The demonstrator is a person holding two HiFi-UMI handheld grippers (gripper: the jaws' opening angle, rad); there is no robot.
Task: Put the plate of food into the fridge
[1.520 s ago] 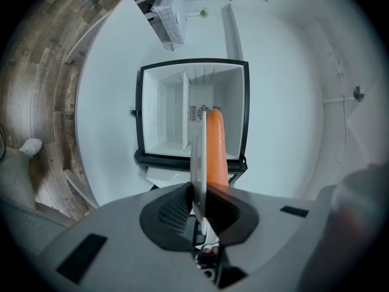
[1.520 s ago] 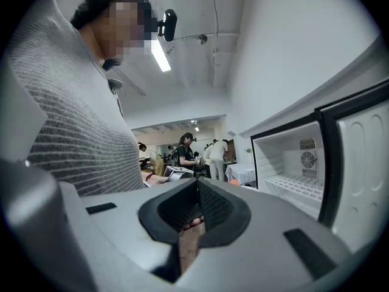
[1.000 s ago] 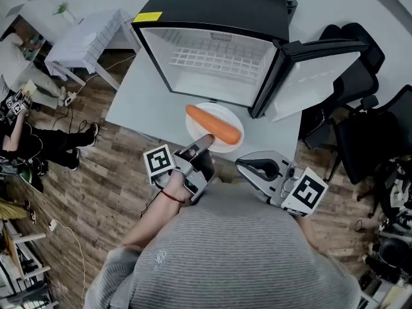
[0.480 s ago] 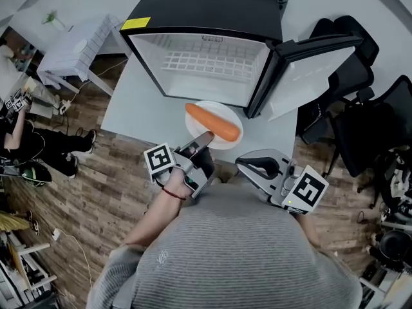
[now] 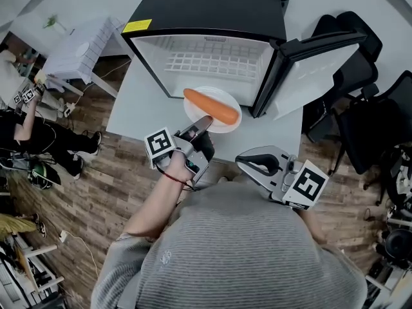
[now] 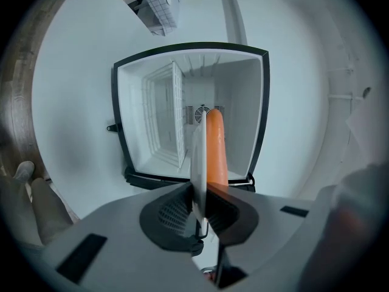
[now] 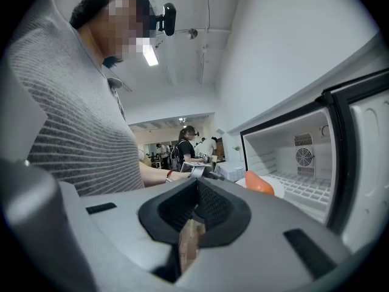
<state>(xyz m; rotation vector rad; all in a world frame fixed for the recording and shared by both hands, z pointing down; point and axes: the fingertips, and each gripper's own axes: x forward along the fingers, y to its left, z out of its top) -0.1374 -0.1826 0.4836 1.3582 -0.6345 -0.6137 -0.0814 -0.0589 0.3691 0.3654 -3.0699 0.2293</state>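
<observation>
A white plate bearing an orange carrot hovers at the mouth of the open black fridge, above the white table. My left gripper is shut on the plate's near rim. In the left gripper view the plate stands edge-on between the pads, the carrot lies on it, and the fridge's white inside is straight ahead. My right gripper stays close to my body, shut with nothing in it. The right gripper view shows the carrot before the fridge.
The fridge door stands swung open to the right. A white wire shelf lies inside. Black office chairs crowd the right side. A small white table and a seated person are at the left on the wood floor.
My left gripper has carried the plate with the carrot forward to the fridge's open front. The right gripper has stayed where it was.
</observation>
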